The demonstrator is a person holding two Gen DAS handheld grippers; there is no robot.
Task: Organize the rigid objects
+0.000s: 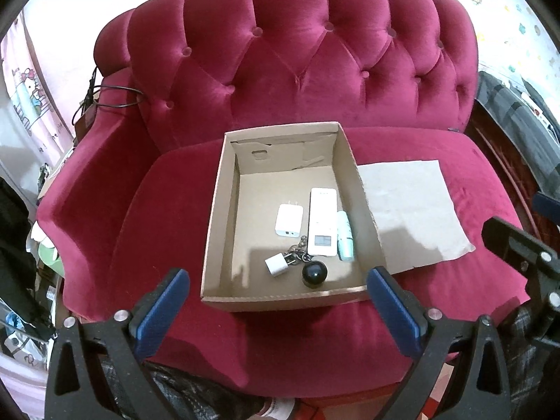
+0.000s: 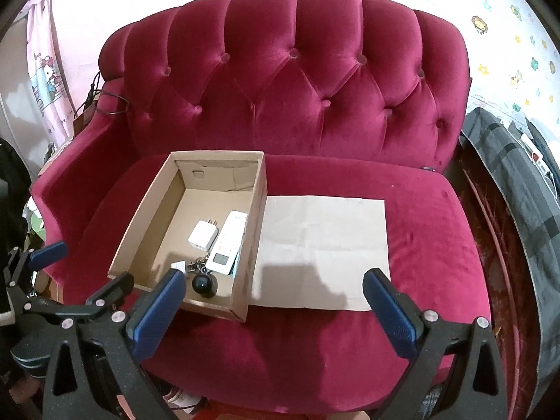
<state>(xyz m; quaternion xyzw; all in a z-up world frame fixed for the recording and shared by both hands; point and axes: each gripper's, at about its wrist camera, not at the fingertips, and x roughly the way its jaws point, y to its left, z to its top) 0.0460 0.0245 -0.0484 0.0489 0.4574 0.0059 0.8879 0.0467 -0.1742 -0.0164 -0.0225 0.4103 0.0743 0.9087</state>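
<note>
Left wrist view showed the white remote (image 1: 322,222) lying lengthwise in the cardboard box (image 1: 213,210), dead ahead of the empty, wide-spread left gripper (image 1: 278,309), nearer than the equally spread right gripper (image 2: 274,309).

Crimson velvet tufted sofa (image 2: 297,80), seat cushion bearing an open cardboard box (image 2: 147,224) at left-centre and, touching the box's right wall, a flat cardboard sheet (image 2: 325,241) lying to the right; a black cable (image 2: 112,105) rests on the far left armrest.
</note>
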